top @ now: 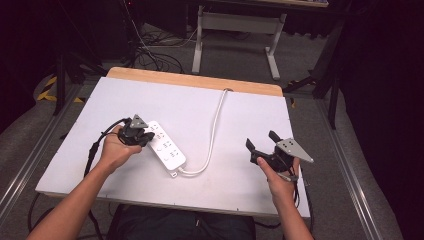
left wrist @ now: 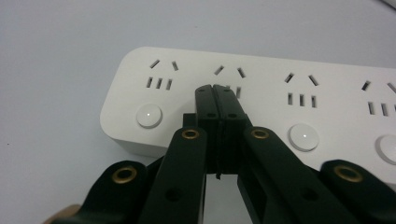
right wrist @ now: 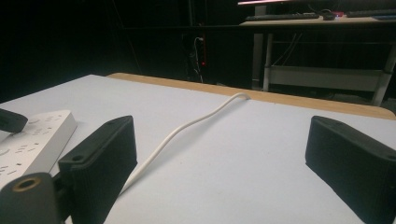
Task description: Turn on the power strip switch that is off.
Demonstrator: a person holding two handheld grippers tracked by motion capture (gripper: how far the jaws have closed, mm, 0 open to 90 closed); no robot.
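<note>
— What does each view give you?

— From above I see one power strip (top: 164, 145) lying aslant at the left-middle of the white worktop (top: 250, 120), with one white cord (top: 216, 125) curving from its near end to the worktop's far edge. My left hand-held gripper (top: 145, 136) is at the strip's far end, my right hand-held gripper (top: 260, 140) well apart from it.

— And closer in?

— The left gripper view shows what the high view blurs: my left hand-held gripper (left wrist: 215, 89) has its jaws pressed together, tips over the strip's face, touching or just above, I cannot tell. There I count four socket groups and three round buttons (left wrist: 149, 115).

— The right one?

— My right hand-held gripper (right wrist: 219, 149) has its jaws wide apart, holding nothing, the cord running between them.
</note>
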